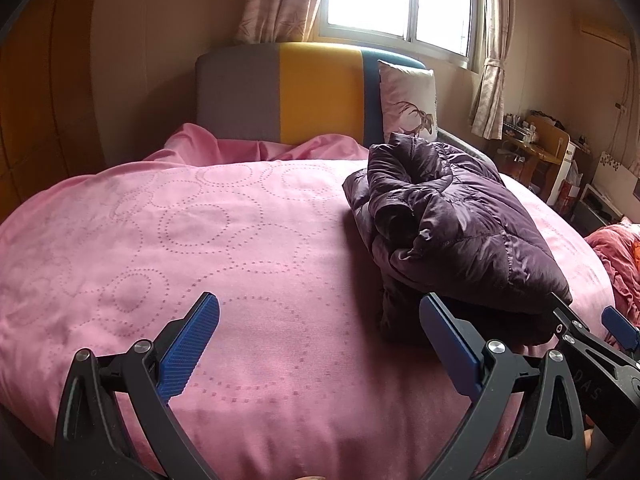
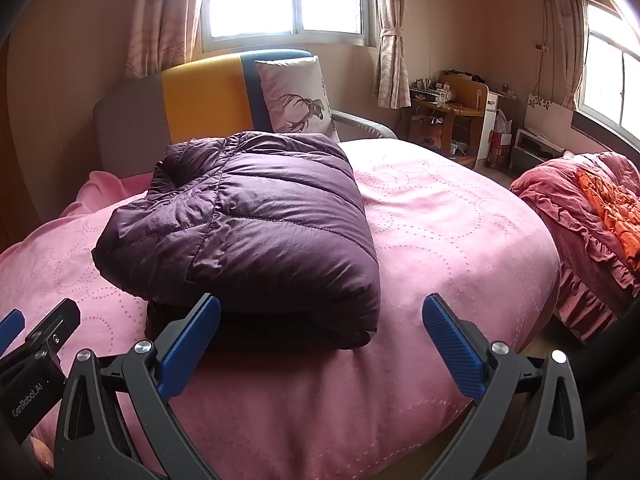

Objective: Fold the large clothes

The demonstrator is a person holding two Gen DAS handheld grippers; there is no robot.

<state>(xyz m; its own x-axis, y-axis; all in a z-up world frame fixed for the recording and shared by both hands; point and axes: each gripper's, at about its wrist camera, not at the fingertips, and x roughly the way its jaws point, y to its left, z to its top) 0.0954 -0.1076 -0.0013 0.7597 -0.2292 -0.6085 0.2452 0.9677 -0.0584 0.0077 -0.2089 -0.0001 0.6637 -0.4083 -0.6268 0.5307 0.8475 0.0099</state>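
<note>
Left wrist view: both tongs, left (image 1: 320, 322) and right (image 2: 322, 322), hover wide open, empty, beside folded jacket (image 2: 248, 216).

Folded purple jacket (image 1: 460, 228) on the pink bedspread (image 1: 200, 240)
My left gripper (image 1: 320, 316) hangs wide apart over the cover — the jacket just beside my inner blue pad (image 1: 448, 344), the right gripper (image 1: 592, 332) at its corner

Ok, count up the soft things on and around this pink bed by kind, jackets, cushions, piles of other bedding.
Purple quilted puffer jacket, folded on the pink bed cover: 1
White deer-print cushion: 1
Red and orange bedding pile: 1
Total: 3
</note>
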